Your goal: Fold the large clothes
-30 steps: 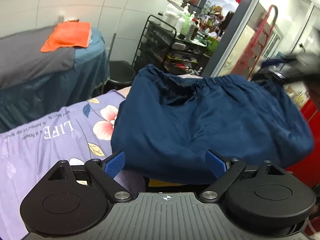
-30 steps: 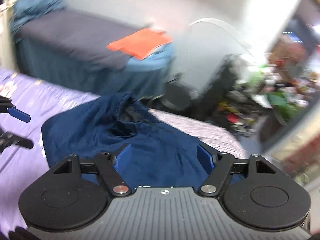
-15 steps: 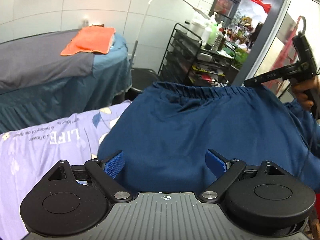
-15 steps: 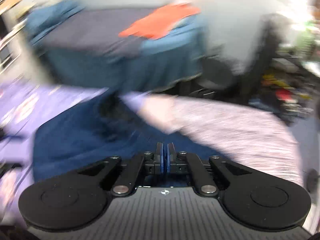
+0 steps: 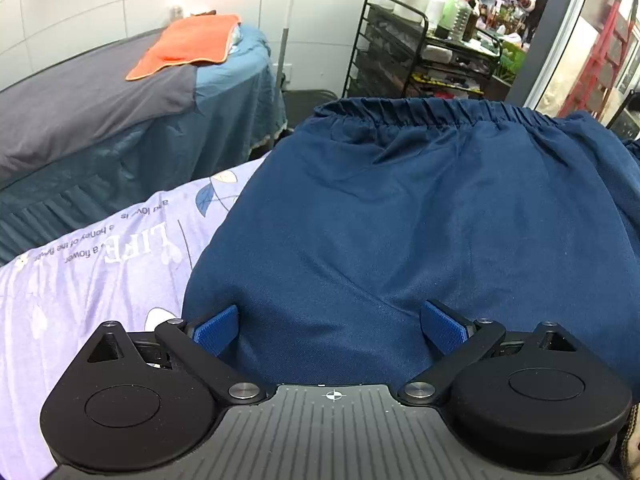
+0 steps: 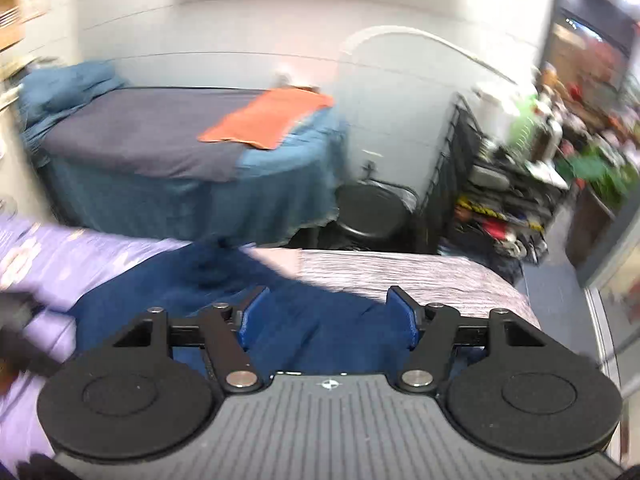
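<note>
A dark blue garment [image 5: 420, 216] with a gathered elastic waistband [image 5: 420, 114] at its far edge lies spread on the lilac floral bedsheet [image 5: 100, 272]. My left gripper [image 5: 330, 330] is open, its blue pads low over the garment's near edge, holding nothing. In the blurred right wrist view the same garment [image 6: 320, 316] lies on the sheet [image 6: 60, 264]. My right gripper [image 6: 326, 318] is open just above it, empty.
A second bed with grey and teal covers [image 5: 100, 112] carries an orange towel [image 5: 188, 44]. A black wire trolley with bottles [image 5: 420, 52] and a black stool [image 6: 372, 216] stand beyond the bed end. A red ladder [image 5: 600, 48] is at the far right.
The right gripper was shut half a second ago and has opened, letting go of the garment. The garment now lies flatter with its waistband straight. The left gripper stayed open and moved closer.
</note>
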